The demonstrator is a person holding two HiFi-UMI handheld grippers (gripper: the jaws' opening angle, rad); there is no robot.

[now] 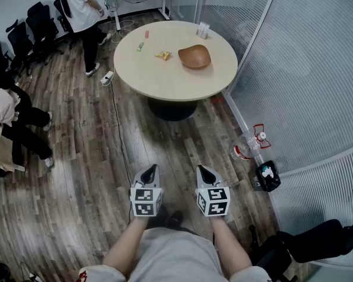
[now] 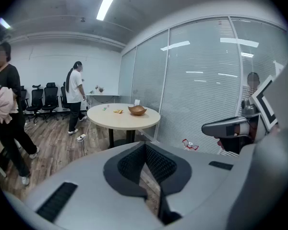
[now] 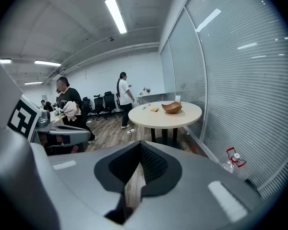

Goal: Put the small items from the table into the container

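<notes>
Far ahead of us stands the round table [image 1: 165, 78], and the wooden bowl [image 1: 195, 57] sits on its right part. A yellow packet [image 1: 163, 55] lies just left of the bowl. A small green item [image 1: 140, 46] and a small red item [image 1: 146, 34] lie farther left, all three outside the bowl.

We hold both tools near our body, side by side over the wood floor [image 1: 94, 175] and well apart from the table. Our left gripper [image 1: 153, 168] has its jaws closed with nothing between them. Our right gripper [image 1: 203, 169] is closed too, tips meeting, and empty.

At the far left a person in a white top [image 1: 79, 7] stands beside the table. On the right a clear plastic bottle [image 1: 247, 147] lies by the glass wall [image 1: 294, 69].
</notes>
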